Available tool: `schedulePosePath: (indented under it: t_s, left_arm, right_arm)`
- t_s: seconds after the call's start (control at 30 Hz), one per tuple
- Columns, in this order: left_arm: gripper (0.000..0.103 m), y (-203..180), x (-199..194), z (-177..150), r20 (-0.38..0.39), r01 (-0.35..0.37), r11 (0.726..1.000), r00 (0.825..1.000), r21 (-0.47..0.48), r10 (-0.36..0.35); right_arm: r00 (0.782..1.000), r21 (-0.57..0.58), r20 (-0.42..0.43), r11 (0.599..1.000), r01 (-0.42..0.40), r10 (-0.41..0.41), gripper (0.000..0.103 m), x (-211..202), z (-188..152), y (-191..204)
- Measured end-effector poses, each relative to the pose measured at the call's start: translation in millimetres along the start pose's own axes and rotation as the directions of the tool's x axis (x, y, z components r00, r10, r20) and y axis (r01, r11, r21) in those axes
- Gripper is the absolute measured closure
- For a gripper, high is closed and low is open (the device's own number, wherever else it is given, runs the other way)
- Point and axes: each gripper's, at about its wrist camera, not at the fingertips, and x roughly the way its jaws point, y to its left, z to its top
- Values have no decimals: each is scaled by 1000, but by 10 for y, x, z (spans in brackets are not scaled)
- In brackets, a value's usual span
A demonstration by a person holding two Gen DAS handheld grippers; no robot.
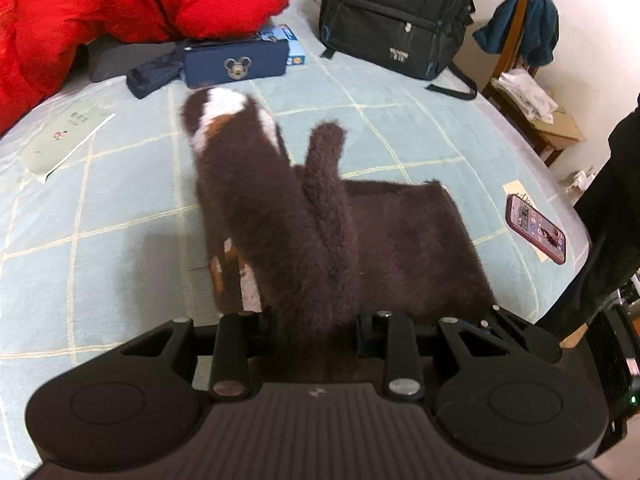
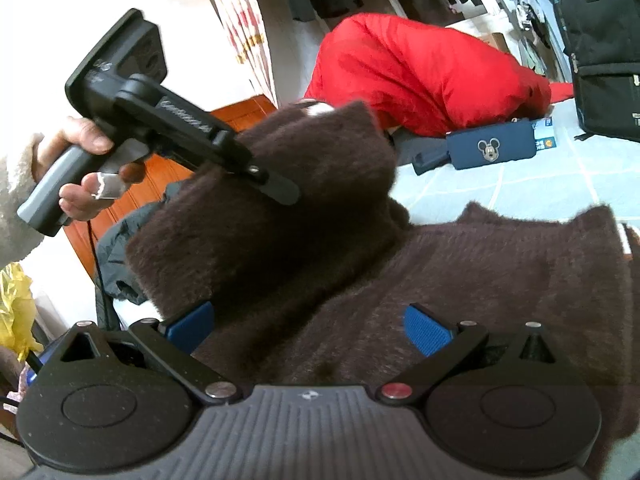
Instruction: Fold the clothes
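A fuzzy dark brown sweater (image 1: 380, 232) with white and tan patches lies on the light blue checked bed (image 1: 100, 220). My left gripper (image 1: 316, 328) is shut on a fold of it and holds that part lifted, so a sleeve and a thick flap hang up toward the camera. In the right wrist view the same gripper (image 2: 276, 188) is clamped on the raised flap, held by a person's hand (image 2: 80, 144). My right gripper (image 2: 308, 326) stands open, its blue pads (image 2: 192, 324) wide apart, with the sweater (image 2: 480, 272) spread across the gap.
A red puffy jacket (image 1: 120, 0), a navy pouch with a mouse badge (image 1: 236, 64) and a black backpack (image 1: 400, 12) sit at the far side of the bed. A phone (image 1: 536, 228) lies right of the sweater, a paper sheet (image 1: 64, 140) left. A chair (image 1: 516, 60) stands beyond.
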Motion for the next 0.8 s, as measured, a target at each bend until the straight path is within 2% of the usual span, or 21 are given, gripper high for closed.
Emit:
schedulePosePath:
  t_s: [0.23,0.33,0.47,0.7,0.8]
  left_arm:
    - [73,-370,456,154,-95,1,999,995,32,2]
    - [72,-488,699,116,-145,-15,998,989,54,23]
    - [71,-548,865,47,-167,-23,997,985,70,35]
    - [67,-509,872,-11,-152,-11,999,988,50,19]
    - [59,-487,851,8,-149,15,999,989,29,-11]
  right_arm:
    - [999,21,25,999,31,-32,0,-242,-113,-100]
    - [998,30,36,999,45,-46,0,-346,-162,-143]
    - [998,54,14,997,60,-61,0,-373,-251,-215]
    - [999,142,-40,990,-4,10,0,-271,-289,-295]
    - [995,172,-58,983,-64,75,0,-179,-195,-325]
